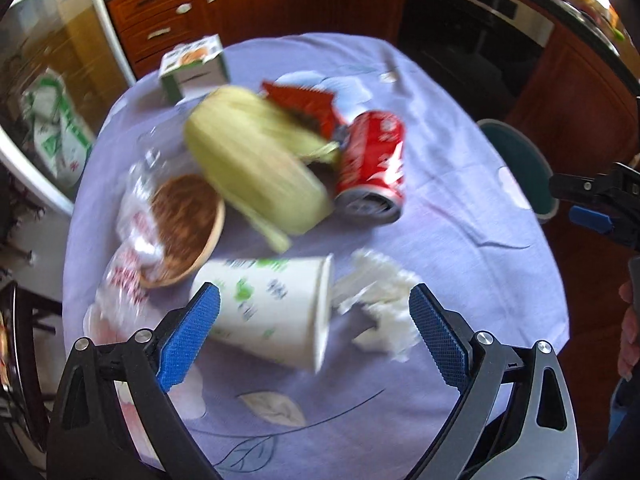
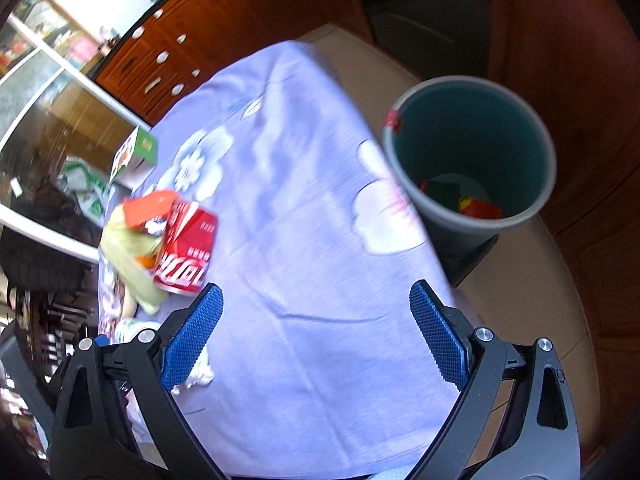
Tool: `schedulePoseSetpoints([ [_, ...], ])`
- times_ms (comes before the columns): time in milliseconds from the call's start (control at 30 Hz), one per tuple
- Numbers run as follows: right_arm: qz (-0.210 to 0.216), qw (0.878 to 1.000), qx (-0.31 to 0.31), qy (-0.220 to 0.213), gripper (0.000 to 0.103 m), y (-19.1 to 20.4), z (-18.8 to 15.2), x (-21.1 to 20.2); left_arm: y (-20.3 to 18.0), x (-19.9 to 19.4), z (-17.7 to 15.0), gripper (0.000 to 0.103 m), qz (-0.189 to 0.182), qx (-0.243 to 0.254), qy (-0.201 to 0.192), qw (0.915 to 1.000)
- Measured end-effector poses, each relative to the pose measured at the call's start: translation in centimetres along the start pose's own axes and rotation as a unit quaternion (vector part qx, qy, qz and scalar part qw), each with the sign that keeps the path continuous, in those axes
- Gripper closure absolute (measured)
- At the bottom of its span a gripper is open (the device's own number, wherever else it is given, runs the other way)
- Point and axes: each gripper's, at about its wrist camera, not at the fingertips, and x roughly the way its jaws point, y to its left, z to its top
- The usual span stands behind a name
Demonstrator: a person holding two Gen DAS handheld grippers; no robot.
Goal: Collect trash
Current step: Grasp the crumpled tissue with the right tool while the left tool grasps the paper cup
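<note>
My left gripper (image 1: 314, 328) is open and empty, just above a white paper cup (image 1: 268, 308) lying on its side. A crumpled white tissue (image 1: 380, 300) lies right of the cup. Beyond are a corn husk (image 1: 252, 160), a red cola can (image 1: 374, 168) on its side, a red wrapper (image 1: 304, 104) and a brown-filled bowl (image 1: 184, 224) in clear plastic. My right gripper (image 2: 316, 328) is open and empty above bare tablecloth. The can (image 2: 186, 248), wrapper (image 2: 150, 206) and husk (image 2: 128, 256) show at its left. A teal bin (image 2: 472, 160) holding some trash stands off the table's right edge.
A green-and-white carton (image 1: 196, 66) stands at the table's far edge. The lilac floral tablecloth (image 2: 304, 208) covers the table. The bin's rim (image 1: 516, 160) shows in the left wrist view, with the other gripper (image 1: 600, 204) beside it. Wooden cabinets (image 1: 248, 4) stand behind.
</note>
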Motion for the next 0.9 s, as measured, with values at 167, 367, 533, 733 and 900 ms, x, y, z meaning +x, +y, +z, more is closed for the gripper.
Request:
schedulePoseSetpoints([
  [167, 0.013, 0.999, -0.039, 0.033, 0.013, 3.6, -2.5, 1.5, 2.3, 0.9, -2.2, 0.007, 0.02, -0.022, 0.008, 0.9995],
  [367, 0.027, 0.995, -0.072, 0.066, 0.013, 6.9, -4.7, 3.0, 5.6, 1.1, -4.4, 0.007, 0.02, -0.059, 0.015, 0.9979],
  [533, 0.044, 0.99, -0.092, 0.095, 0.013, 9.2, -5.9, 4.8, 8.3, 1.0, -6.0, 0.007, 0.022, -0.087, 0.016, 0.9958],
  [733, 0.046, 0.986, -0.12, 0.105, 0.019, 11.7, -7.1, 7.3, 10.7, 0.7, -7.6, 0.007, 0.022, -0.112, 0.014, 0.9934],
  [900, 0.043, 0.983, -0.131, 0.123, 0.042, 12.6, -7.7, 9.5, 10.6, 0.4, -7.6, 0.007, 0.0, -0.119, 0.008, 0.9928],
])
